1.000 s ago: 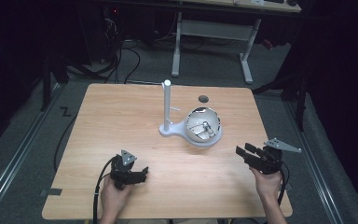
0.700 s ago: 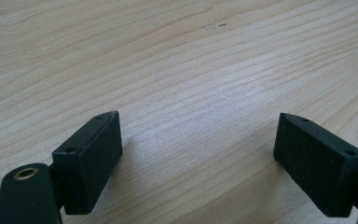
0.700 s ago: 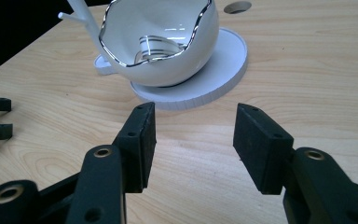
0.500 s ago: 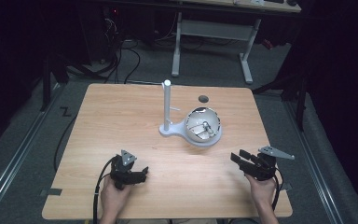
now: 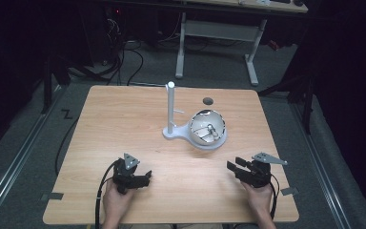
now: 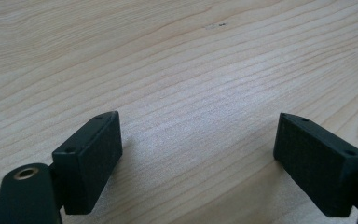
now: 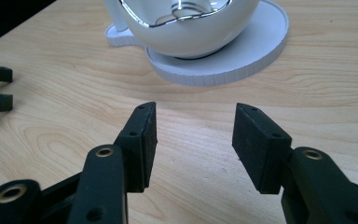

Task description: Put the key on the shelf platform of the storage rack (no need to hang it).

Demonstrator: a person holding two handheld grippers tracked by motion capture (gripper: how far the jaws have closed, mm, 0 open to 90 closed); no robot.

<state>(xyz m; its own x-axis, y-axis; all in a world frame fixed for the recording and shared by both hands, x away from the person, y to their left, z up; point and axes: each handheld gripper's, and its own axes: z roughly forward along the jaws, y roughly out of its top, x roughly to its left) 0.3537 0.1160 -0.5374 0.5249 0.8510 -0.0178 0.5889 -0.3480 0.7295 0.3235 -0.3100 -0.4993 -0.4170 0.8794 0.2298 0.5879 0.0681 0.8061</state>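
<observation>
Floor: I see grey carpet [image 5: 138, 67] under loose cables [image 5: 119, 57].
Furniture: a white desk frame [image 5: 219, 33] beyond my wooden table [image 5: 124, 124].
Light: dark surroundings.

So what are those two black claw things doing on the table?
A person sits at a wooden table with a hand-held gripper in each hand. The left hand-held gripper and the right hand-held gripper both rest low near the front edge with jaws open, holding nothing. Farther back, a shiny white bowl with something metal inside sits on a white stand with an upright post. Neither hand-held gripper touches it.
</observation>
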